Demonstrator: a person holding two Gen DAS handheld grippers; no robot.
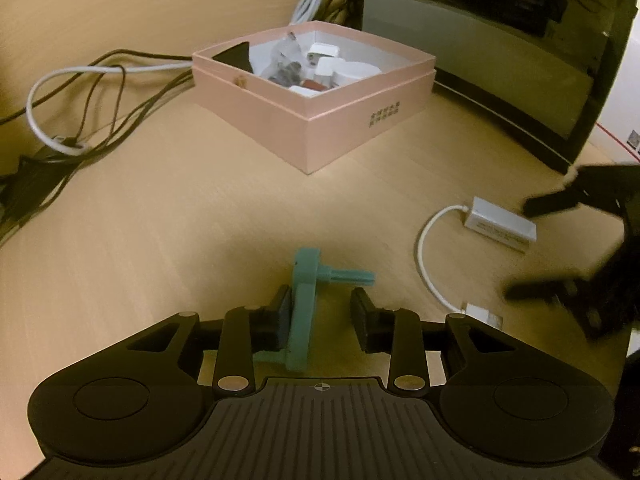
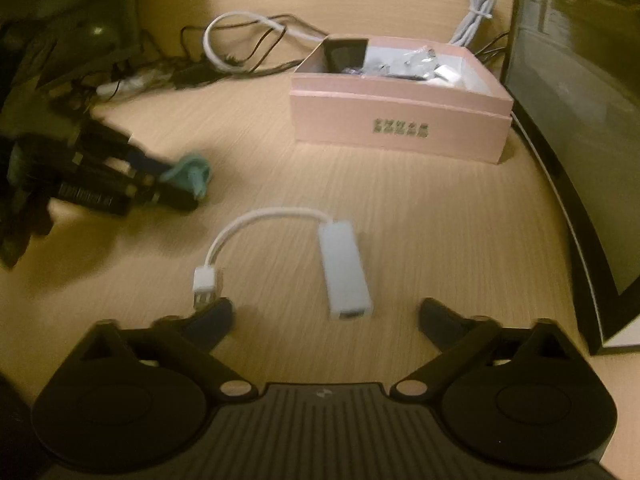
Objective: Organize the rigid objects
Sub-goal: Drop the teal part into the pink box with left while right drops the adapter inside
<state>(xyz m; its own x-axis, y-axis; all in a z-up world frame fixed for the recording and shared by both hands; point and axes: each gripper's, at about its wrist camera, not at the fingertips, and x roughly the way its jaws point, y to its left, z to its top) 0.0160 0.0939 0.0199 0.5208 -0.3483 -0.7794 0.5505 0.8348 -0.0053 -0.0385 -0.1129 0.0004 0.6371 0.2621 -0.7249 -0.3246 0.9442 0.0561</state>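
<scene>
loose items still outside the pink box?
2: teal plug between the open left gripper fingers; white adapter on the desk ahead of the open right gripper. Cables behind box not counted.

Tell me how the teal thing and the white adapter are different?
The teal part is teal plastic with a peg sticking out; the adapter is a long white block with a cable. The teal part stands on edge between the left gripper fingers; the adapter lies flat before the open right gripper, untouched. Both are still on the desk, outside the pink box.
</scene>
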